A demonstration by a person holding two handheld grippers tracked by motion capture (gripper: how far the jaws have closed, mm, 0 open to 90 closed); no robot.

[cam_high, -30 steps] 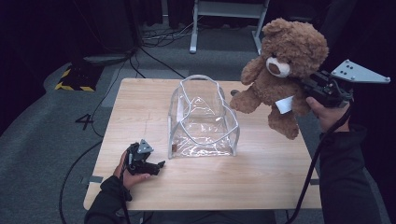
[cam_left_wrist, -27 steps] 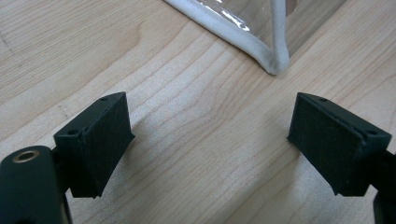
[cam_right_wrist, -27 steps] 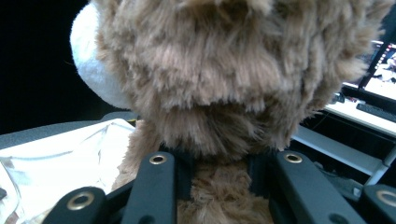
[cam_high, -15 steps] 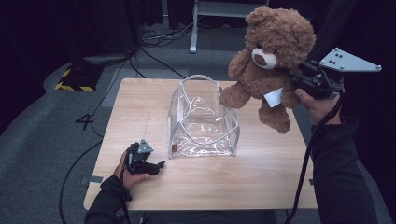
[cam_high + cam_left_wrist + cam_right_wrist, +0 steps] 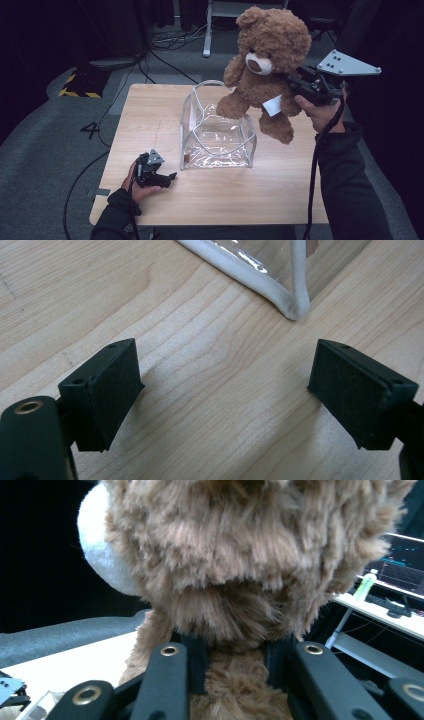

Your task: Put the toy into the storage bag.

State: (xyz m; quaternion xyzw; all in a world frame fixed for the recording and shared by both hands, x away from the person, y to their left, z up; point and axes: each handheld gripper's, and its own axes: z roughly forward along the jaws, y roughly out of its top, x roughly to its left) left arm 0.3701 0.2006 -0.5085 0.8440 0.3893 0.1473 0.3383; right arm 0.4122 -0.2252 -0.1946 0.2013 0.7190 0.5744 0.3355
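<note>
A brown teddy bear [image 5: 267, 65] with a white tag hangs in the air over the right rim of a clear plastic bag [image 5: 216, 131] that stands open on the wooden table [image 5: 150, 115]. My right gripper [image 5: 296, 84] is shut on the bear's back; in the right gripper view its jaws squeeze the fur of the bear [image 5: 235, 580] just below the head. My left gripper [image 5: 167, 178] rests on the table near the bag's front left corner, open, with bare wood between its pads [image 5: 107, 390]. The bag's white-edged corner [image 5: 292, 302] lies just ahead of them.
The table's front edge runs close to my left hand. Grey floor with cables, a yellow-black striped block [image 5: 79, 86] and a metal stand [image 5: 235, 10] lie beyond the table. A desk with a screen [image 5: 400, 565] shows behind the bear.
My right gripper has carried the bear leftward and slightly up, from beside the bag's right end to over its right rim. The left gripper has stayed put.
</note>
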